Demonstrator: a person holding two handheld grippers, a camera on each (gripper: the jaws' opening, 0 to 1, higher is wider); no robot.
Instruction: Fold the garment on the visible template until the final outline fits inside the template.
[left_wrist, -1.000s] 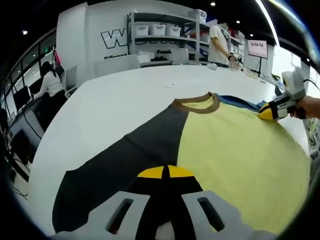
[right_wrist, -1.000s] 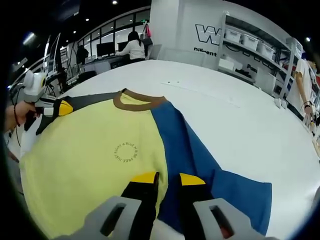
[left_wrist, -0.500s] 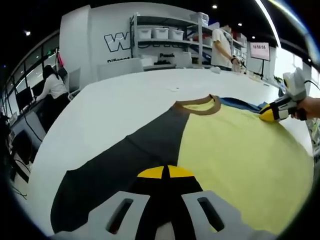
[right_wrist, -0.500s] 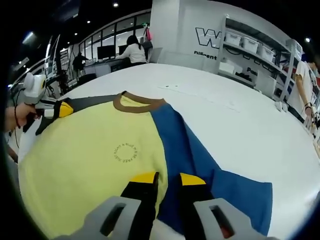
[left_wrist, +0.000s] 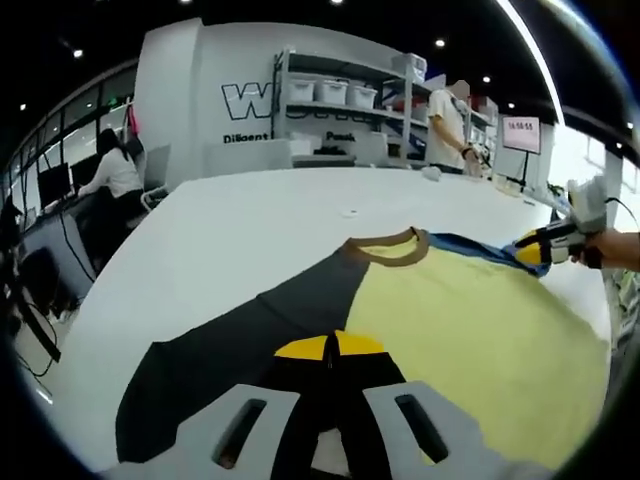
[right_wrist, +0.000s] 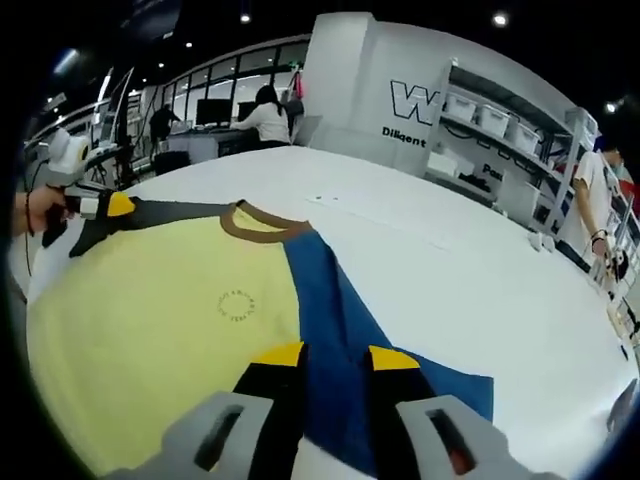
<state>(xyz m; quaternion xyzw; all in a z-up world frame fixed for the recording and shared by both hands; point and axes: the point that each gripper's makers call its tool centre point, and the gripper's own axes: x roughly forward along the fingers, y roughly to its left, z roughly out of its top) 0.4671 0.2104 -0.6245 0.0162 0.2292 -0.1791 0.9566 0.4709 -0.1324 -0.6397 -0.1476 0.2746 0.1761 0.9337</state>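
The garment (left_wrist: 440, 330) — a shirt with a yellow body, a dark grey sleeve, a blue sleeve and a brown collar (left_wrist: 390, 248) — lies spread on a white table (left_wrist: 250, 220). In the left gripper view, the left gripper (left_wrist: 328, 347) sits low over the seam where the grey sleeve meets the yellow body; its yellow-tipped jaws are pressed together, seemingly pinching the fabric at that shoulder seam. Far off to its right, past the collar, the right gripper (left_wrist: 527, 251) grips the blue sleeve's edge.

In the right gripper view, the right gripper (right_wrist: 335, 354) has its jaws a little apart with the blue sleeve (right_wrist: 340, 330) running between them; whether they actually clamp the cloth I cannot tell. To its left lies the yellow body with a small circular print (right_wrist: 237, 305), and beyond that the left gripper (right_wrist: 112, 205) at the grey sleeve. Ahead of both tools — shelving (right_wrist: 500, 130) and a person at a desk (right_wrist: 265, 115).
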